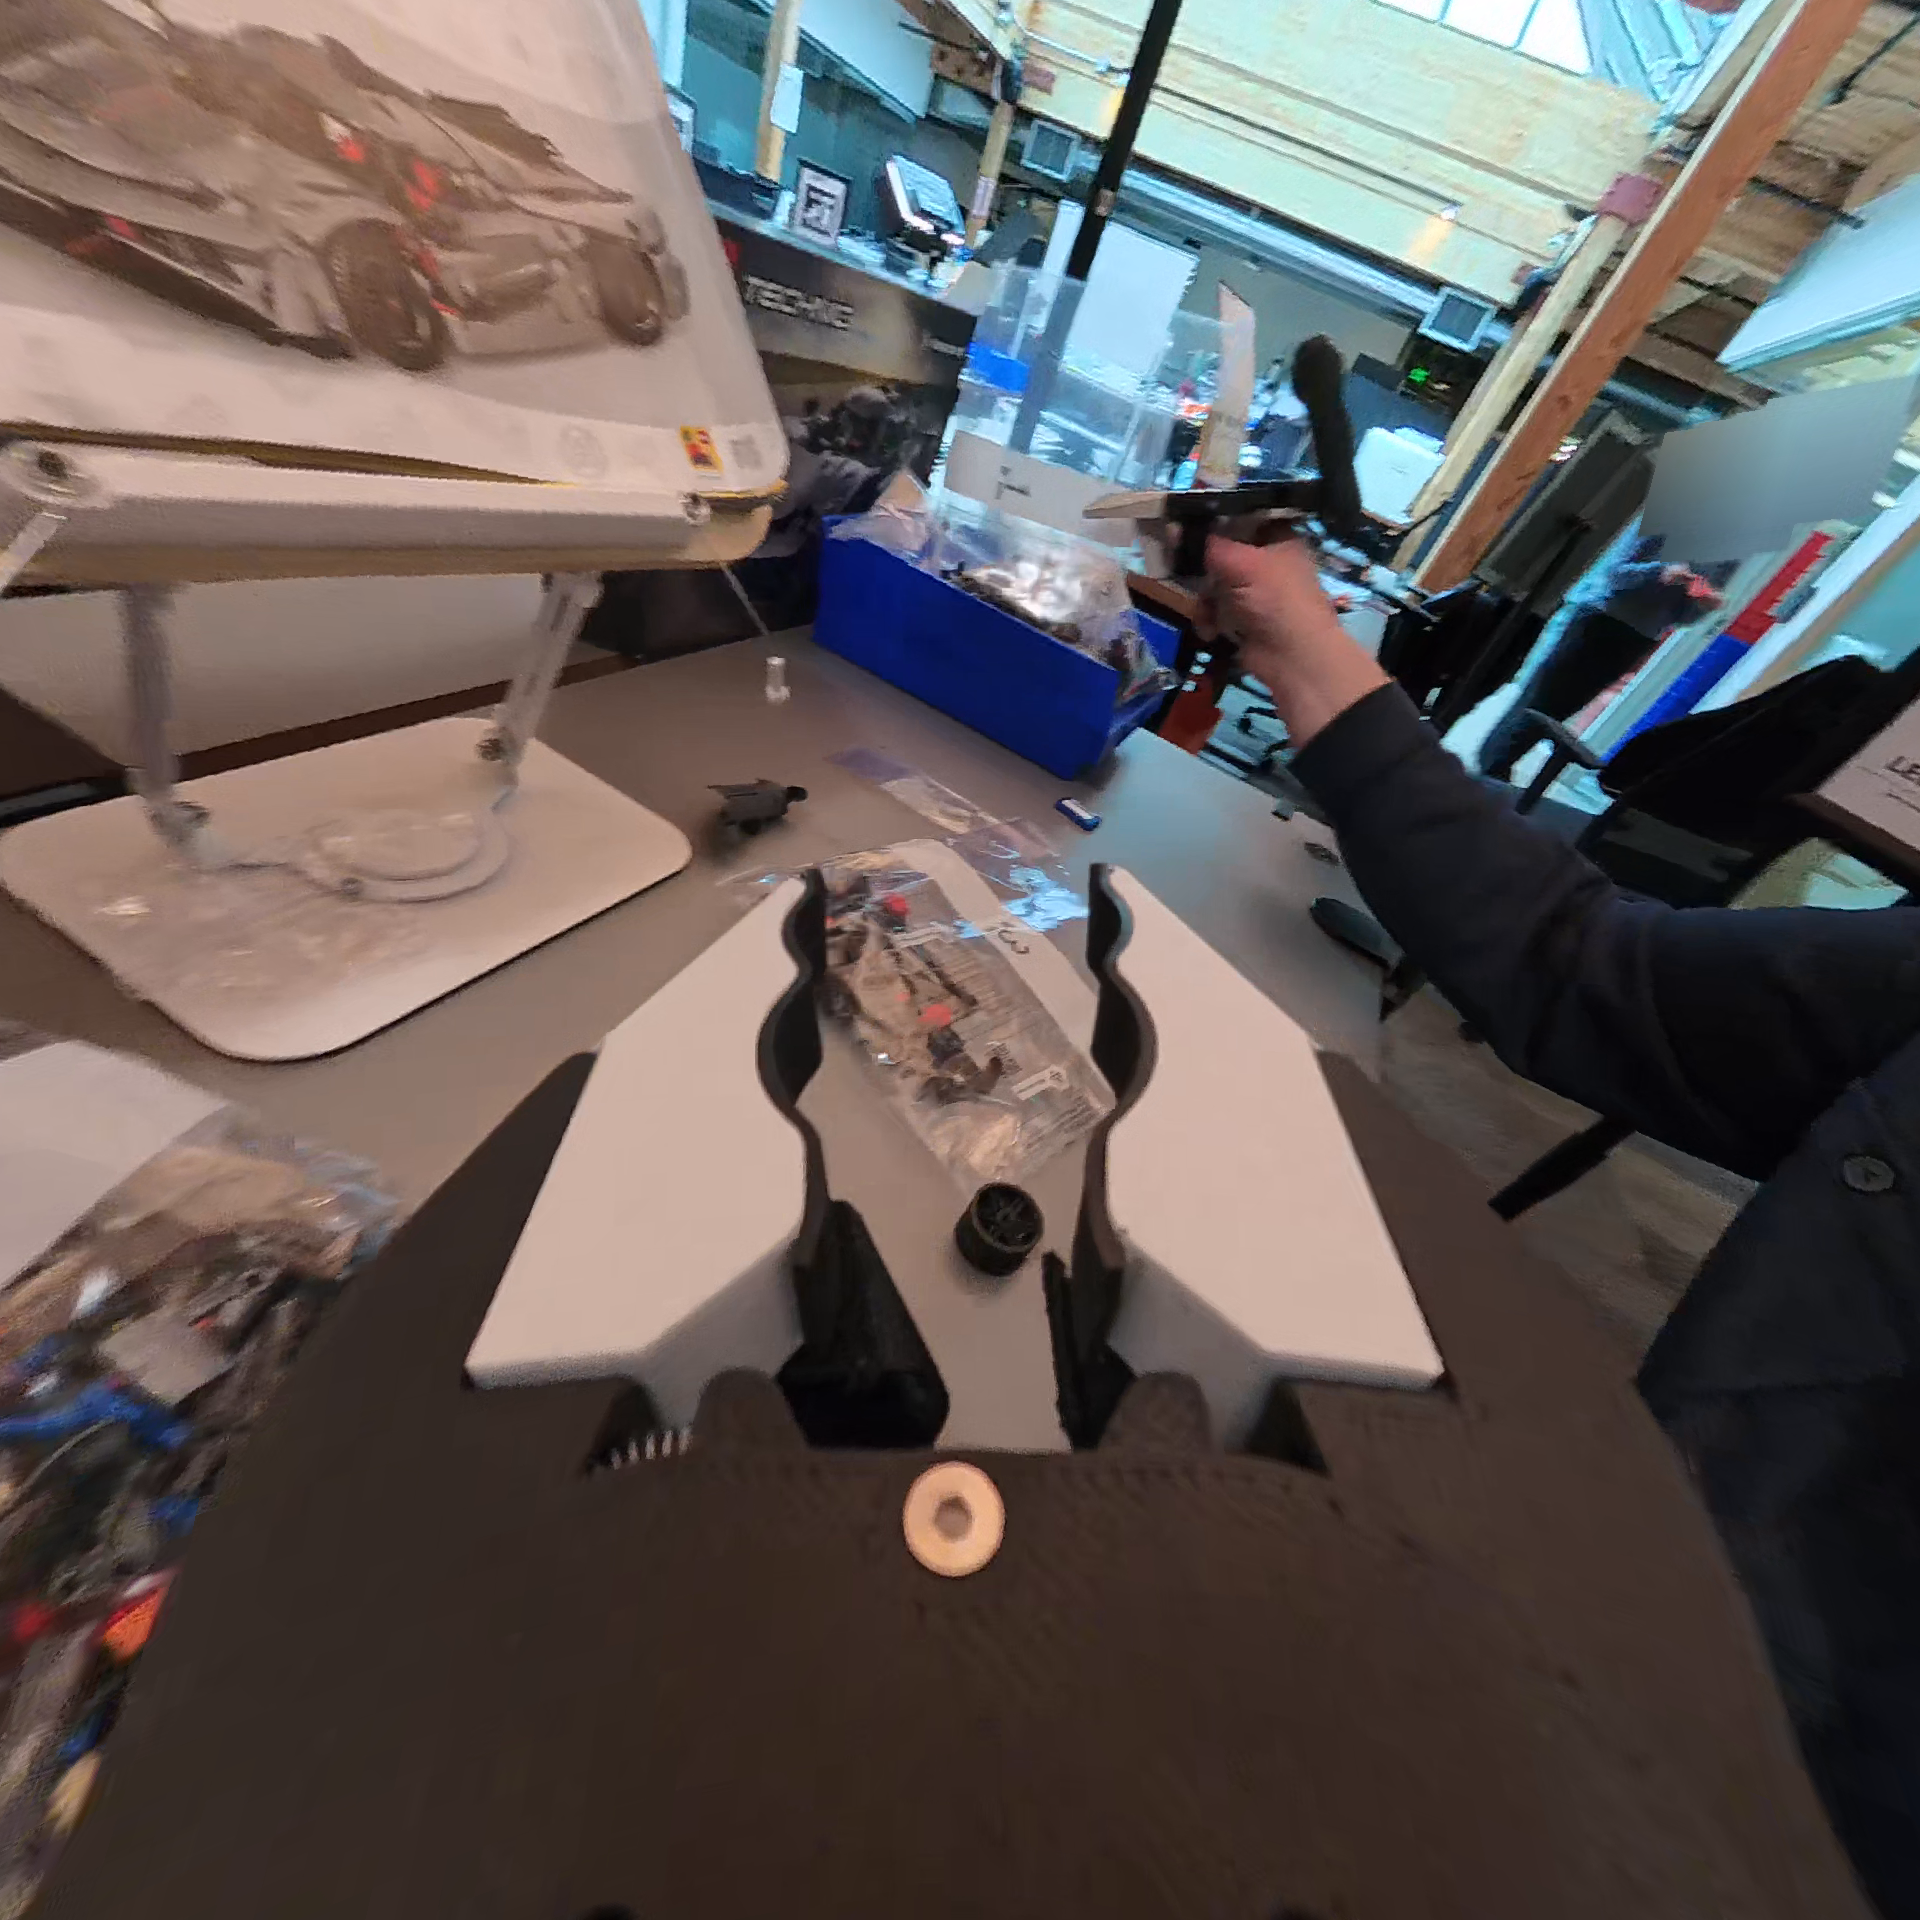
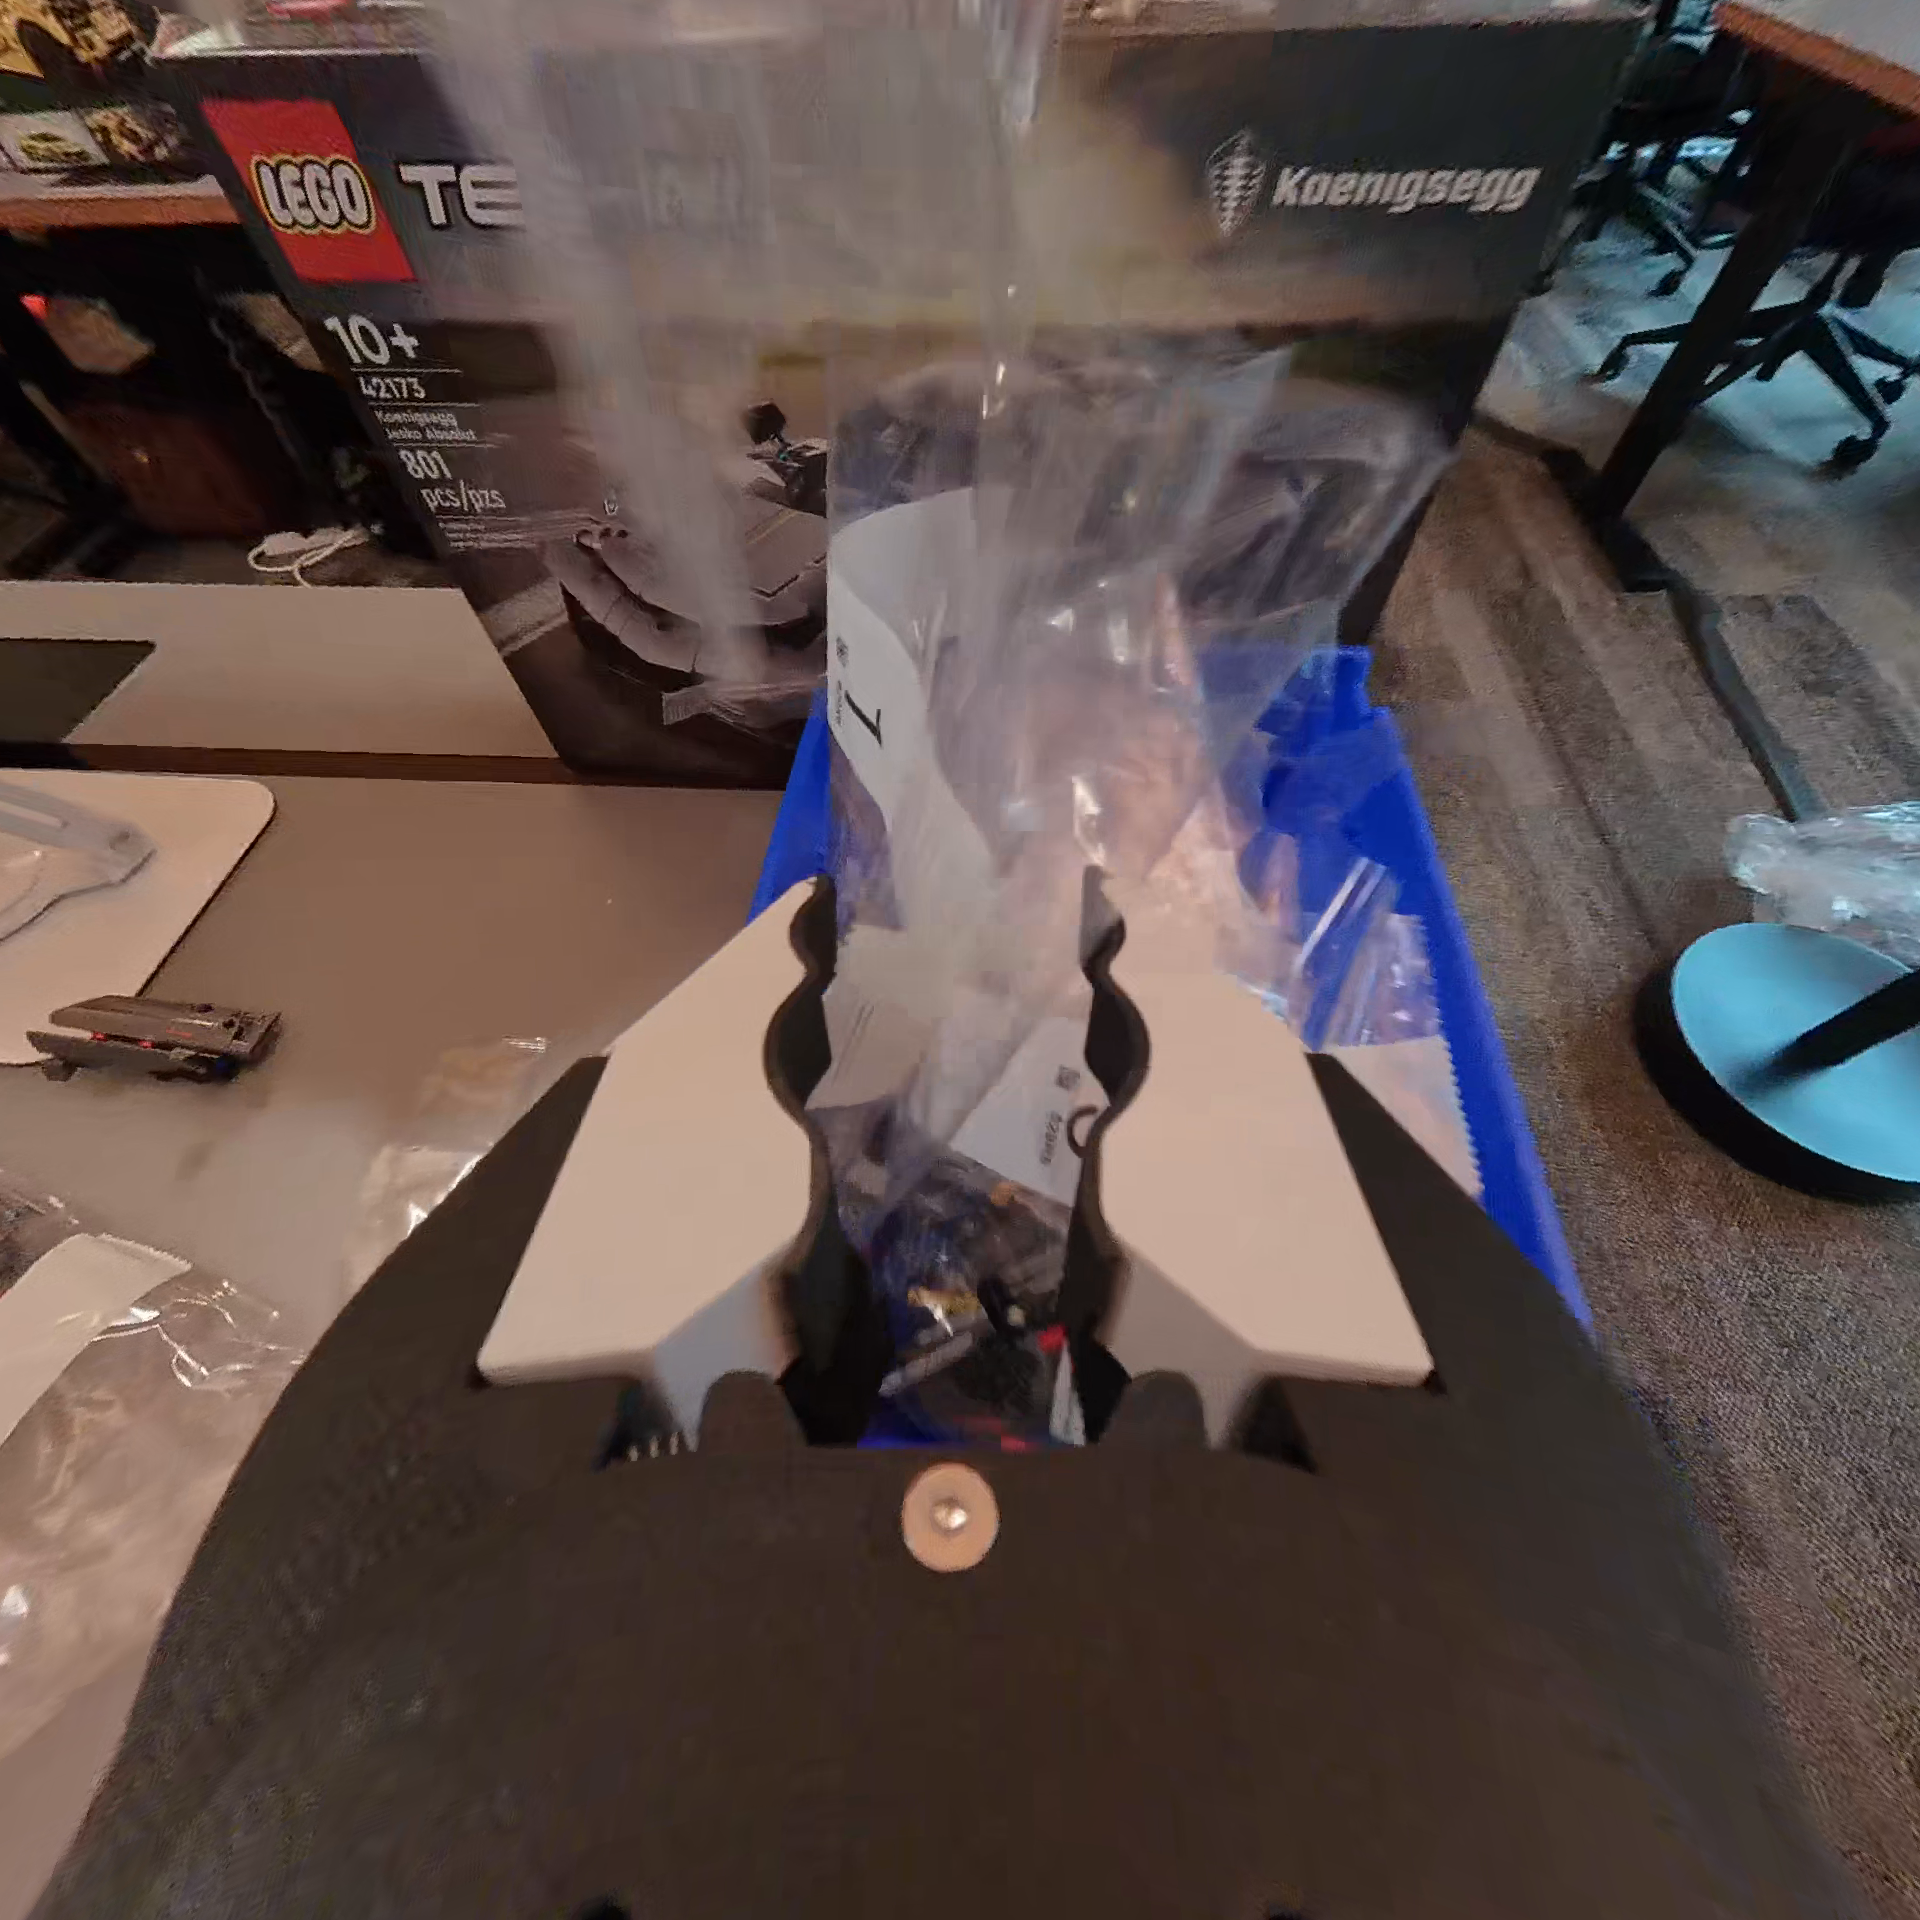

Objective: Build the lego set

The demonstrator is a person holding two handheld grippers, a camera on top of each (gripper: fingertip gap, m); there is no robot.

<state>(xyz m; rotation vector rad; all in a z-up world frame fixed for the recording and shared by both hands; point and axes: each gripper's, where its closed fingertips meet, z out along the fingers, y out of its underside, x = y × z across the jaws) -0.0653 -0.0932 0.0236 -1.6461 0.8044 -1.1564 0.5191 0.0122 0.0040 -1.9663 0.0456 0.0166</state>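
My left gripper (image 1: 956, 904) is open and hovers over the grey table (image 1: 644, 727). Below its jaws lie a clear bag of small parts (image 1: 966, 1039) and a black wheel (image 1: 997, 1228). A small dark built piece (image 1: 750, 808) sits farther out; it also shows in the right wrist view (image 2: 156, 1034). My right gripper (image 2: 956, 904) is open over the blue bin (image 2: 1455, 997). A tall, blurred clear bag of parts (image 2: 1039, 644) stands between its fingers. In the left wrist view a hand holds the right gripper (image 1: 1132, 507) above the bin (image 1: 966, 655).
The instruction booklet (image 1: 312, 239) rests on a white stand (image 1: 343, 894) at the left. More bags of parts (image 1: 156, 1330) lie at the near left. The dark set box (image 2: 436, 343) stands behind the bin. The table edge, carpet and a round base (image 2: 1787, 1049) are at the right. My hands' fingertips stand some 60 cm from each other. My right tips are about 55 cm from the black wheel (image 1: 997, 1228), my left tips only 20 cm.
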